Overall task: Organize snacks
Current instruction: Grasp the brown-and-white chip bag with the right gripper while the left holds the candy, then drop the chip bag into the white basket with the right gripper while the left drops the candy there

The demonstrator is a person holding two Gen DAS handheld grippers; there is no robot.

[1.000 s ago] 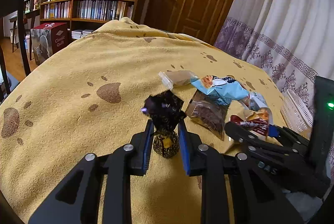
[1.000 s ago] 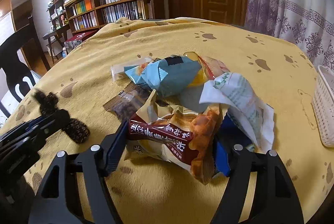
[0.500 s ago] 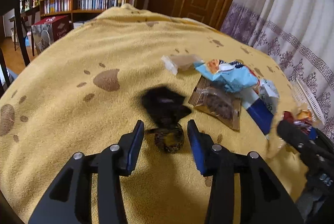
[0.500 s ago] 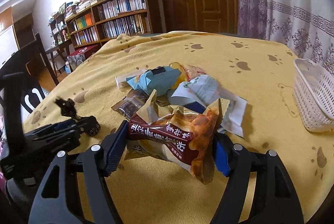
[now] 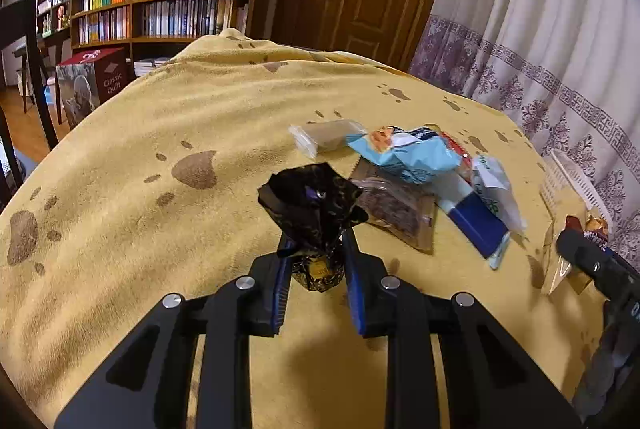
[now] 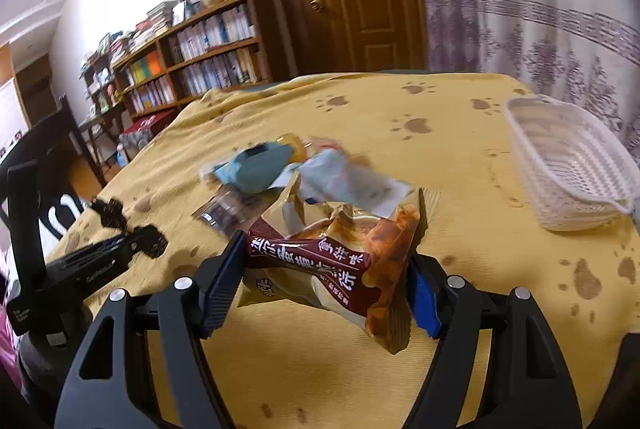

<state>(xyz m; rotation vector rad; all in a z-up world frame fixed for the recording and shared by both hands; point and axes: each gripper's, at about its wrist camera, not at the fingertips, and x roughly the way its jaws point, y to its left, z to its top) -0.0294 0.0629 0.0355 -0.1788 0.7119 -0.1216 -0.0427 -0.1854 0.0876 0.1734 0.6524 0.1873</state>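
Brown pack (image 6: 336, 261) sits clamped in our right jaws, lifted left of the basket (image 6: 568, 165) for dropping in. Left jaws pinch the dark sweet (image 5: 316, 225), ready to follow.

The right gripper (image 6: 324, 269) has carried its red snack bag (image 6: 332, 261) away from the pile (image 6: 280, 173) toward the white basket (image 6: 572, 165) (now in fuller view); the left gripper (image 5: 316, 265) has reclosed on the dark foil candy (image 5: 314, 229).

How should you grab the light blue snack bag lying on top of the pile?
Take the light blue snack bag by its puffy middle, coming down from above. It lies flat on top of the brown packet, so its sides are free while its underside is blocked.
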